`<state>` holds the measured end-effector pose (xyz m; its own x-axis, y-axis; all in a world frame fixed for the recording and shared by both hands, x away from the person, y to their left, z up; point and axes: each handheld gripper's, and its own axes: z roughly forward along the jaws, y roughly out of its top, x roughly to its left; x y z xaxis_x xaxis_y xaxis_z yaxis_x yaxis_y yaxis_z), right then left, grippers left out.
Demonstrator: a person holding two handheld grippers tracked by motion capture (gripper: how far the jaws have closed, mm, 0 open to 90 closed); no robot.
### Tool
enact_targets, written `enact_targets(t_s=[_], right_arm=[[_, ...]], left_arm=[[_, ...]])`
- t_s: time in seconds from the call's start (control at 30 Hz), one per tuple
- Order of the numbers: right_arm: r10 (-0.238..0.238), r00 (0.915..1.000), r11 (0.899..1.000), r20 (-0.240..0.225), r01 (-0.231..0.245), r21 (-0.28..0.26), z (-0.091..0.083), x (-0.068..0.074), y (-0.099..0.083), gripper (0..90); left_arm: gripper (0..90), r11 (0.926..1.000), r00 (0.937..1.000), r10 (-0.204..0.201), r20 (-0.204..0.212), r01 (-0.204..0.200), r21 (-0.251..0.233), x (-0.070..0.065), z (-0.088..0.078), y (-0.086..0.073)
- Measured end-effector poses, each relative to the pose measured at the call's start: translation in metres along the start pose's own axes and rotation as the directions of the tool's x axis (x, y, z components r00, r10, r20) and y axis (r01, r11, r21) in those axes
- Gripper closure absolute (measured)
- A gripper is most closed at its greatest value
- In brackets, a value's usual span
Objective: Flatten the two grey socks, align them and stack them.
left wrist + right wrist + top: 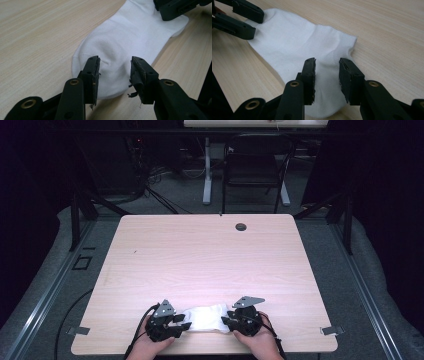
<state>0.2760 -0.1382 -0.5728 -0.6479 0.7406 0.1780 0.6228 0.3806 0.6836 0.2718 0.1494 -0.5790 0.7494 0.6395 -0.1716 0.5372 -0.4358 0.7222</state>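
Now my left gripper [113, 75] and right gripper [327, 77] hover unclenched over opposite ends of the white sock [207, 316], probably to lay it flat.

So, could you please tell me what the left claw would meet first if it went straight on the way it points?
Most likely the white sock: the left claw stands open just over one end, and farther along is the right claw.
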Motion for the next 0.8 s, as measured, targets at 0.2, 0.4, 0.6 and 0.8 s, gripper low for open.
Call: enact_targets(t_s=[0.2, 0.4, 0.6, 0.8], right_arm=[[0.007, 1.0, 1.0, 0.0, -0.007, 0.004, 0.003, -0.003, 0.005, 65.7], [0.022, 0.9997, 1.0, 0.003, -0.023, 0.015, 0.009, -0.007, 0.014, 65.8], [0.035, 0.9994, 0.999, 0.007, -0.035, -0.005, 0.012, -0.008, 0.018, 64.1], [0.007, 0.9999, 0.997, 0.008, -0.007, -0.081, 0.002, -0.004, 0.019, 60.0]], left_arm=[[58.3, 1.0, 0.9999, 0.001, -0.016, -0.001, -0.008, 0.007, 0.002, 0.004], [58.1, 0.9998, 0.9993, -0.007, -0.038, 0.006, -0.016, 0.017, 0.004, 0.008], [56.3, 0.999, 0.9988, -0.025, -0.043, 0.023, -0.039, 0.021, 0.001, 0.008], [51.8, 0.9975, 0.9984, -0.044, -0.036, 0.042, -0.057, 0.021, -0.005, 0.009]])
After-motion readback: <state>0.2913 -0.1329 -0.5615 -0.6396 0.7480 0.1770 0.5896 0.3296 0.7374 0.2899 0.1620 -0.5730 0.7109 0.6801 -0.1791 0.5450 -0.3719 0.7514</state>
